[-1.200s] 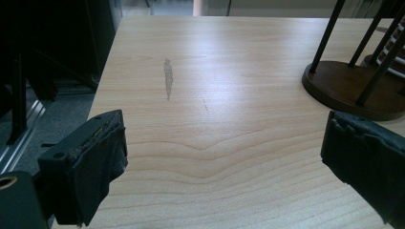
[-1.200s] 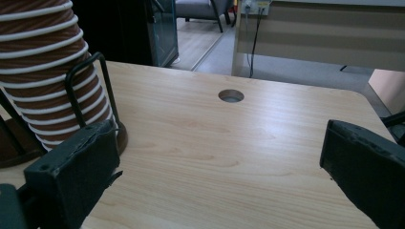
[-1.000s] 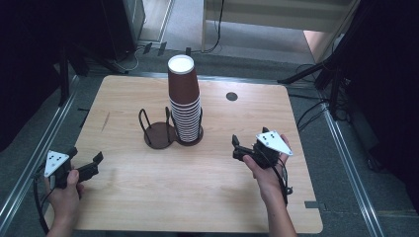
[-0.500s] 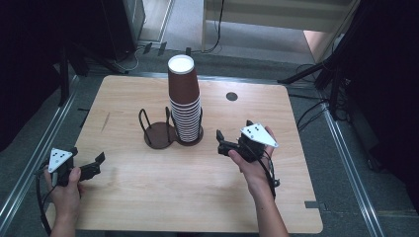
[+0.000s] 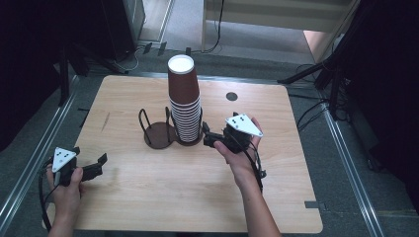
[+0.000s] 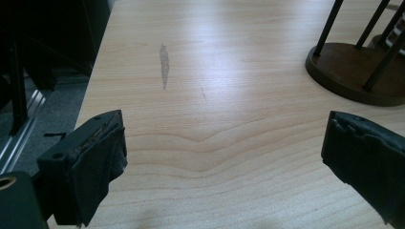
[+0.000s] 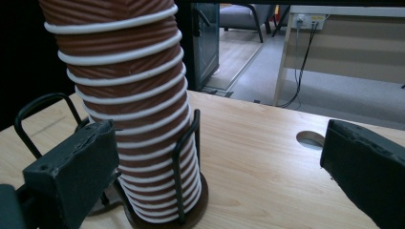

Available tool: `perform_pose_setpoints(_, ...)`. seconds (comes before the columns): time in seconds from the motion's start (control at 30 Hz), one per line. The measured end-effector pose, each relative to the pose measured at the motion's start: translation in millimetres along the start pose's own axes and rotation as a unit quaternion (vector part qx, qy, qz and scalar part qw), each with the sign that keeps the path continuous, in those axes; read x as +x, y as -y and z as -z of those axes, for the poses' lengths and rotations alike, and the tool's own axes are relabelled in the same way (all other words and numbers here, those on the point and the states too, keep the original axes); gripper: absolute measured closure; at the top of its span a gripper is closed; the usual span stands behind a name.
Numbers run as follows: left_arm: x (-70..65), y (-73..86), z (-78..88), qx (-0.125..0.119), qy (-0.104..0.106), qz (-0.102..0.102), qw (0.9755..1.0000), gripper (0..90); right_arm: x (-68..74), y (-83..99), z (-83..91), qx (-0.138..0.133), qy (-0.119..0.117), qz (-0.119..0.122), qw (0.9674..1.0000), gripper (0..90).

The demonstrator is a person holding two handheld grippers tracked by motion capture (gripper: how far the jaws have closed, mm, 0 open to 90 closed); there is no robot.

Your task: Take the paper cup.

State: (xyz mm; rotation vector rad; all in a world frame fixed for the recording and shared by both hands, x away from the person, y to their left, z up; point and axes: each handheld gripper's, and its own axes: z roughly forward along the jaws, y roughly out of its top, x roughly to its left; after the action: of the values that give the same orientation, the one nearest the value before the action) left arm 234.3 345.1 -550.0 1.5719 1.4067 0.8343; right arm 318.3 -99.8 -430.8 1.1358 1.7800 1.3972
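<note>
At the near left corner of the table, the left gripper rests low over the bare wood, held in the person's left hand. Its jaws have just been opening and now stand wide apart with nothing between them; in the left gripper view they frame plain wood grain, with a faint grey smudge farther off and the empty holder at the far right of that view.

Farther in, right of centre, the right hand holds the right gripper pointed left toward the cup stack. Its jaws are spread wide and grip nothing. They sit just beside the lower part of the stack. In the right gripper view the stack rises just behind the left jaw, slightly left of the gap, while the right jaw stands well clear of it.

The stack of brown paper cups with white rims stands upside down at mid-table, in a round dark holder with thin upright wire posts. It leans a little. Touching that base on the left is the empty holder, same make.

Beyond, near the far right edge, a round cable hole sits in the tabletop.
</note>
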Motion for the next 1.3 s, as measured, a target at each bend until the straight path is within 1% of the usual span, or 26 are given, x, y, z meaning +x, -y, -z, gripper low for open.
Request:
perform_pose_setpoints(0.13,3.4,-0.1,0.0,0.001,0.001,0.016,0.9999,2.4,6.2,-6.1,-4.1,-0.003,-0.006,0.004,1.0000,0.0)
perform_pose_setpoints(0.17,3.8,-0.1,0.0,0.001,0.002,0.017,0.9998,2.4,7.8,-7.6,-4.4,-0.005,-0.008,0.003,1.0000,0.0)
perform_pose_setpoints(0.23,3.0,-0.2,-0.1,0.004,0.003,0.015,0.9999,2.4,9.7,-10.2,-5.3,-0.007,-0.013,0.003,0.9999,0.0)
perform_pose_setpoints(0.3,1.6,-0.4,-0.5,0.007,0.001,0.008,0.9999,2.5,11.2,-12.0,-6.4,-0.008,-0.014,0.002,0.9999,0.0)
perform_pose_setpoints(0.37,0.9,-0.6,-0.8,0.010,0.001,0.004,0.9999,2.5,13.3,-15.1,-8.7,-0.007,-0.018,0.006,0.9998,0.0)
perform_pose_setpoints(0.43,1.3,-0.8,-1.5,0.011,0.003,0.005,0.9999,2.5,14.1,-16.4,-9.1,-0.008,-0.019,0.006,0.9998,0.0)
perform_pose_setpoints(0.47,1.5,-0.9,-1.5,0.011,0.003,0.007,0.9999,2.5,15.1,-17.9,-9.8,-0.012,-0.023,0.013,0.9996,0.0)
perform_pose_setpoints(0.53,2.0,-1.0,-1.7,0.013,0.003,0.009,0.9999,2.5,18.9,-20.2,-12.5,-0.014,-0.023,0.018,0.9995,0.0)
perform_pose_setpoints(0.7,1.7,-1.1,-2.3,0.012,0.002,0.008,0.9999,2.5,22.9,-24.1,-17.1,-0.015,-0.026,0.016,0.9994,0.0)
perform_pose_setpoints(0.93,2.2,-1.1,-2.4,0.012,0.001,0.011,0.9999,2.5,31.3,-36.8,-23.1,-0.023,-0.029,0.017,0.9992,0.0)
perform_pose_setpoints(1.0,2.2,-1.1,-2.5,0.012,0.002,0.012,0.9999,2.5,33.5,-41.4,-24.8,-0.028,-0.027,0.019,0.9990,0.0)
perform_pose_setpoints(1.07,2.4,-1.0,-2.2,0.011,0.002,0.012,0.9999,2.5,34.4,-42.9,-25.5,-0.027,-0.024,0.019,0.9992,0.0)
perform_pose_setpoints(1.1,2.5,-1.0,-2.3,0.010,0.002,0.014,0.9998,2.5,34.7,-44.5,-26.4,-0.028,-0.022,0.023,0.9991,0.0)
perform_pose_setpoints(1.13,2.6,-1.0,-2.1,0.011,0.002,0.015,0.9998,2.5,35.9,-46.3,-27.0,-0.030,-0.025,0.022,0.9990,0.0)
perform_pose_setpoints(1.27,2.8,-1.0,-2.1,0.011,0.002,0.015,0.9998,2.5,39.0,-51.1,-30.4,-0.034,-0.025,0.020,0.9989,0.0)
perform_pose_setpoints(1.3,2.6,-1.0,-2.2,0.011,0.002,0.014,0.9998,2.5,40.8,-52.3,-33.4,-0.036,-0.031,0.018,0.9987,0.0)
